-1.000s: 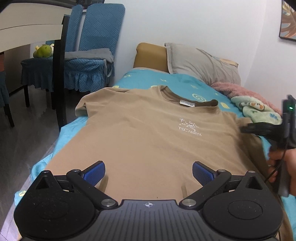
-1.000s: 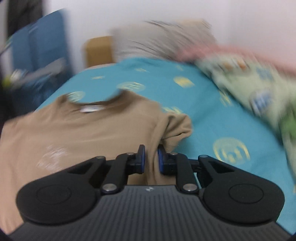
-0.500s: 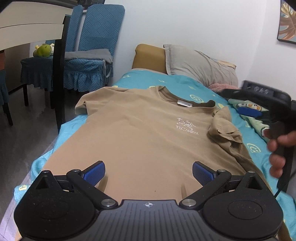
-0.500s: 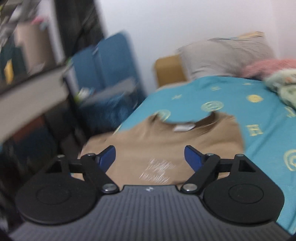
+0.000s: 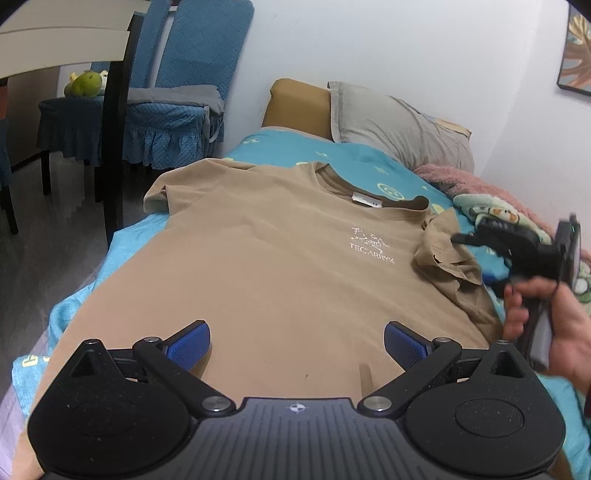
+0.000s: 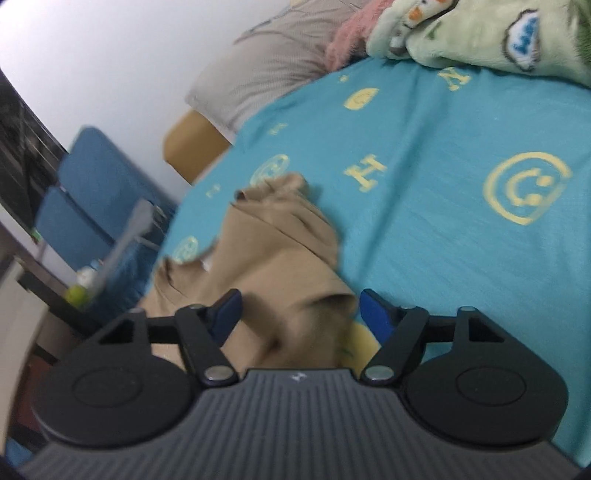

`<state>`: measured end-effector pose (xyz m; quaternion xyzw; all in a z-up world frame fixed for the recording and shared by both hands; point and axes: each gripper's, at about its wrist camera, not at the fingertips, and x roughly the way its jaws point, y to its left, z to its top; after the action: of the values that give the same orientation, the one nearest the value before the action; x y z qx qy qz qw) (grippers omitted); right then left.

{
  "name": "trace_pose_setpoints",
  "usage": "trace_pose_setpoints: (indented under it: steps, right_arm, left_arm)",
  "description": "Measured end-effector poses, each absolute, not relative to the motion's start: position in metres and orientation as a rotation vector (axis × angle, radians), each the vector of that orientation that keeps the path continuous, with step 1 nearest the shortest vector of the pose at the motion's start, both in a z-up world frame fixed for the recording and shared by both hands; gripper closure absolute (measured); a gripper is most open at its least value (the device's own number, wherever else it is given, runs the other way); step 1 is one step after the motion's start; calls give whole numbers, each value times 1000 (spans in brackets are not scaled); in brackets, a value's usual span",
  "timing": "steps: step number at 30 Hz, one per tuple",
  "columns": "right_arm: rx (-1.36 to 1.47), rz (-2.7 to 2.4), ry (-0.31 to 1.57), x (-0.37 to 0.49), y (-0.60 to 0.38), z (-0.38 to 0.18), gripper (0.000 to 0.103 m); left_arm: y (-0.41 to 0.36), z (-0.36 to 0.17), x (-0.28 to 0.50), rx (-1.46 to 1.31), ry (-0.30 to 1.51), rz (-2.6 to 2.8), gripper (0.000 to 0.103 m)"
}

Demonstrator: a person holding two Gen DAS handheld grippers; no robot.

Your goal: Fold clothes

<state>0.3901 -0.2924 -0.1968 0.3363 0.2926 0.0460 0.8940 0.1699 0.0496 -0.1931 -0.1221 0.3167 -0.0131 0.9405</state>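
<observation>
A tan T-shirt [image 5: 277, 266] with white chest lettering lies flat, front up, on the teal bed sheet [image 5: 373, 162]. Its right sleeve [image 5: 443, 254] is folded inward onto the chest and lies crumpled. My left gripper [image 5: 297, 345] is open and empty, low over the shirt's hem. My right gripper [image 6: 301, 314] is open and empty, tilted, with the shirt's folded right edge [image 6: 280, 258] between and below its fingers. In the left wrist view the right gripper [image 5: 517, 251] is held by a hand beside the folded sleeve.
A grey pillow [image 5: 391, 125] and tan headboard [image 5: 295, 103] lie at the bed's far end. A green and pink blanket [image 6: 480, 33] is piled on the right side. Blue-covered chairs [image 5: 177, 99] and a dark table leg [image 5: 118, 122] stand left of the bed.
My right gripper carried the right sleeve inward, opened and let it go, then swung back down to the shirt's right edge. My left gripper has stayed open in place.
</observation>
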Motion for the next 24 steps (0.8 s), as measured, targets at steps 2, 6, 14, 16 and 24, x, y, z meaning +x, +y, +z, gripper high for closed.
trace_pose_setpoints:
  steps: [2,6,14,16,24]
  right_arm:
    - [666,98,602,394,-288,-191,84]
    - [599,55,525,390,-299,-170,91]
    - [595,-230,369,376,-401,-141,93]
    - [626,-292,367,368,-422,-148,91]
    - [837,-83,638,353,-400,-168,27]
  left_arm:
    - [49,-195,171,-236,648,-26,1]
    - [48,-197,173,-227,654,-31,1]
    - [42,-201,171,-182,648,-53,2]
    - [41,-202,171,-171,651,-57,2]
    - [40,-201,168,-169,652,-49,2]
